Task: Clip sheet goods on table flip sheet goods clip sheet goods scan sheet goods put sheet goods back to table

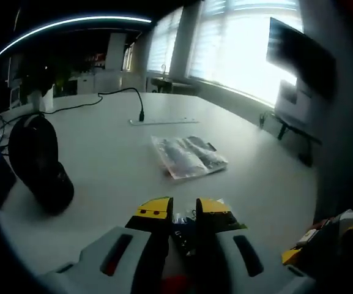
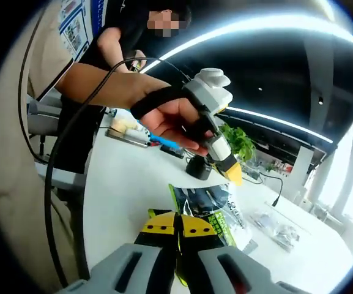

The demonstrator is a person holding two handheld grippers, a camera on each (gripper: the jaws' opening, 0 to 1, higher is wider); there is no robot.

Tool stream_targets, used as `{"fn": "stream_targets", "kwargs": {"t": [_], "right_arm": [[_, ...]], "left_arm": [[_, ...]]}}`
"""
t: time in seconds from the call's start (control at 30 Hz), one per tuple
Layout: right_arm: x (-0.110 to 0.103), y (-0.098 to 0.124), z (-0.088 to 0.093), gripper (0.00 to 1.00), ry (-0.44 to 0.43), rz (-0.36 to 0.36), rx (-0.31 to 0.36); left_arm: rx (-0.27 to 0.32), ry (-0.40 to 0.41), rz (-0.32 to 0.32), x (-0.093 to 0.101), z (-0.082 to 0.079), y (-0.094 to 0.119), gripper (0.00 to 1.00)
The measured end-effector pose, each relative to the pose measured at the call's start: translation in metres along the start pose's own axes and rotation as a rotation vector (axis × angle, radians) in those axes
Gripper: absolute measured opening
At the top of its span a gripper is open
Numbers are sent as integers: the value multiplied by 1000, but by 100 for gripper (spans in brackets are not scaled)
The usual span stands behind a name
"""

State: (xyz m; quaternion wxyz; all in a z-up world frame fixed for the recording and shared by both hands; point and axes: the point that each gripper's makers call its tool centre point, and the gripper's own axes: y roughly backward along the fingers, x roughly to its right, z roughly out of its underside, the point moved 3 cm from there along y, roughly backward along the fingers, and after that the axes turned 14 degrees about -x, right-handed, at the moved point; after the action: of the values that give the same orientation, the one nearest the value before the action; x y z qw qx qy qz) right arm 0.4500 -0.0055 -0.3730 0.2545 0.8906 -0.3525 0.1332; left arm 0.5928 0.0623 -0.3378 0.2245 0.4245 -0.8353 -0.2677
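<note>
In the right gripper view we are pinching the near edge of a green-printed packet [image 2: 213,214] between the pressed-together yellow-tipped jaws of our right gripper [image 2: 177,225], holding it up above the white table [image 2: 127,184], while our hand [image 2: 176,125] is bringing the left gripper [image 2: 230,170] to the packet's far edge. In the left gripper view our left gripper [image 1: 183,211] is showing its jaws slightly parted around something dark we cannot identify, and a clear sheet packet [image 1: 188,156] is lying flat further out on the table [image 1: 103,159], with a black headset [image 1: 38,162] off to one side and a black cable [image 1: 121,95] beyond
</note>
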Motion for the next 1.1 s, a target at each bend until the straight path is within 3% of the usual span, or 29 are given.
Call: {"fn": "stream_targets", "kwargs": {"t": [0.2, 0.53, 1.1], "right_arm": [[0, 1, -2, 0, 1, 14, 4], [3, 3, -3, 0, -19, 31, 20], [5, 9, -4, 0, -75, 28, 39]], "left_arm": [[53, -14, -24, -10, 1, 10, 19], [158, 6, -71, -29, 6, 33, 20], [240, 14, -91, -39, 36, 47, 19]]}}
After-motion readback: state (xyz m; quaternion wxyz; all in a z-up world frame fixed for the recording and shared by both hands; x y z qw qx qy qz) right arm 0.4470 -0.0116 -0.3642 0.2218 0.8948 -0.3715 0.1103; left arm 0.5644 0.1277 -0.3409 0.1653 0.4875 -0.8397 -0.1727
